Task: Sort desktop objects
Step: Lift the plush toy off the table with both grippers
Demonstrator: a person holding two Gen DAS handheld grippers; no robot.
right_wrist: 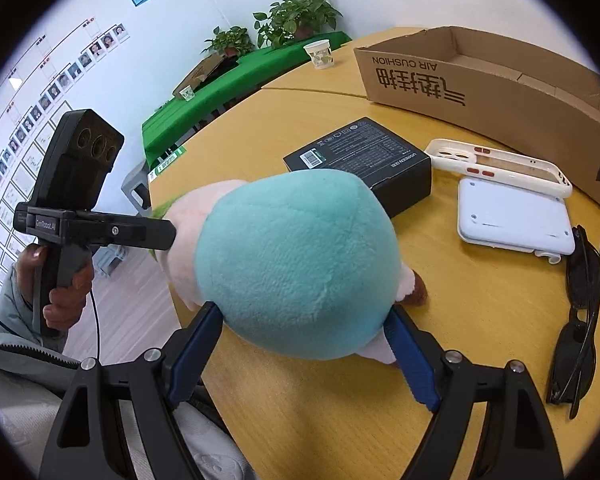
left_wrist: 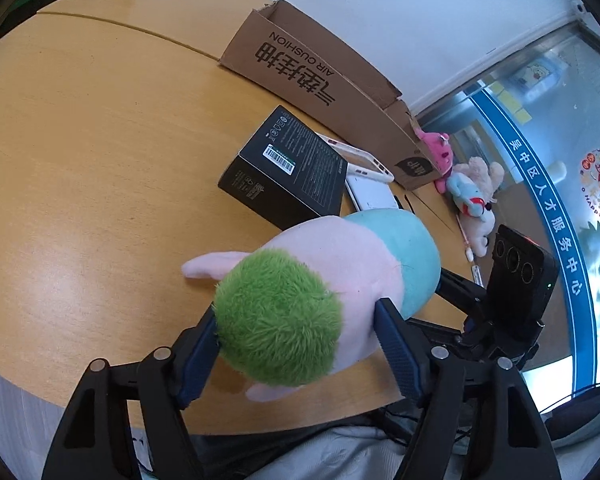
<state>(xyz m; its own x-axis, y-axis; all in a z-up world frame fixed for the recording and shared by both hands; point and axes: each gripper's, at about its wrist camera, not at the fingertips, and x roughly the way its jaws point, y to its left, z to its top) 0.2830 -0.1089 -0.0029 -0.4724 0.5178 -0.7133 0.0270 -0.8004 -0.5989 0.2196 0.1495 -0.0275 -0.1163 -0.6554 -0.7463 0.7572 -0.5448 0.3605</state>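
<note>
Plush (left_wrist: 320, 280) up close, pinned from both ends above the table (left_wrist: 80, 160): left gripper (left_wrist: 296, 332) clamped on its green head, right gripper (right_wrist: 304, 328) clamped on its teal rear. Just beyond, black box (right_wrist: 360, 164), then white case (right_wrist: 500, 164) lying on white device (right_wrist: 512, 220), sunglasses (right_wrist: 580, 312) alongside. Farther back, cardboard box (right_wrist: 480, 80), open-topped, contents hidden. Paper cup (right_wrist: 320, 54) far off.
</note>
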